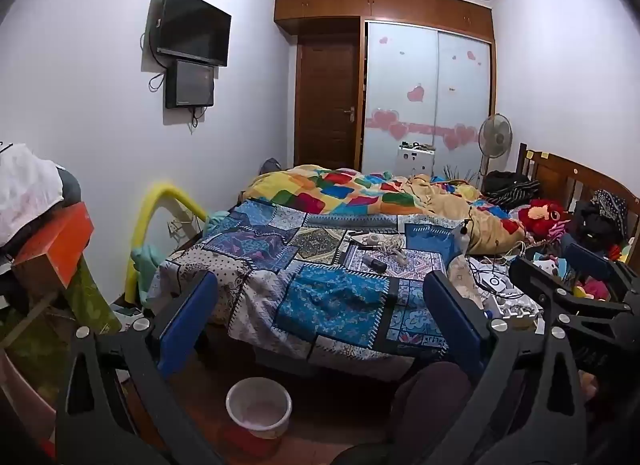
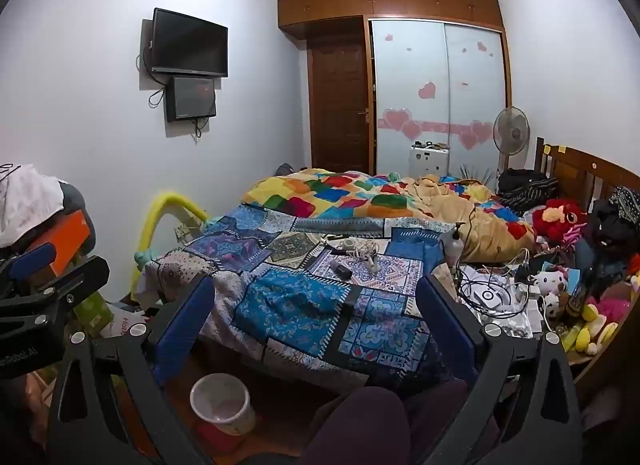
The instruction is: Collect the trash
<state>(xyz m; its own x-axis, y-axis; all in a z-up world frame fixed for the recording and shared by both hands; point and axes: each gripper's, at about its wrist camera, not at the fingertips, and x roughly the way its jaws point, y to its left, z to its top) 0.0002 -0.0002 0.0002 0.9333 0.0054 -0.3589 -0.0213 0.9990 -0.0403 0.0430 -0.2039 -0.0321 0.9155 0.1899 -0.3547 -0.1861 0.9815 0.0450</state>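
A white and red trash bin (image 1: 259, 411) stands on the floor at the foot of the bed; it also shows in the right wrist view (image 2: 222, 409). Small items lie on the patchwork bedspread (image 1: 332, 297): a dark cylinder (image 1: 375, 264), a white roll (image 1: 374, 239) and a tangle of white cord (image 1: 394, 247). My left gripper (image 1: 320, 309) is open and empty, held above the bed's foot. My right gripper (image 2: 316, 317) is open and empty too. The right gripper's body shows at the right of the left wrist view (image 1: 576, 289).
A colourful quilt (image 2: 360, 195) lies bunched at the far end of the bed. Cables, a white device (image 2: 488, 297) and plush toys (image 2: 560, 217) crowd the right side. An orange box (image 1: 56, 241) and clothes are stacked at left. A fan (image 2: 514, 133) stands by the wardrobe.
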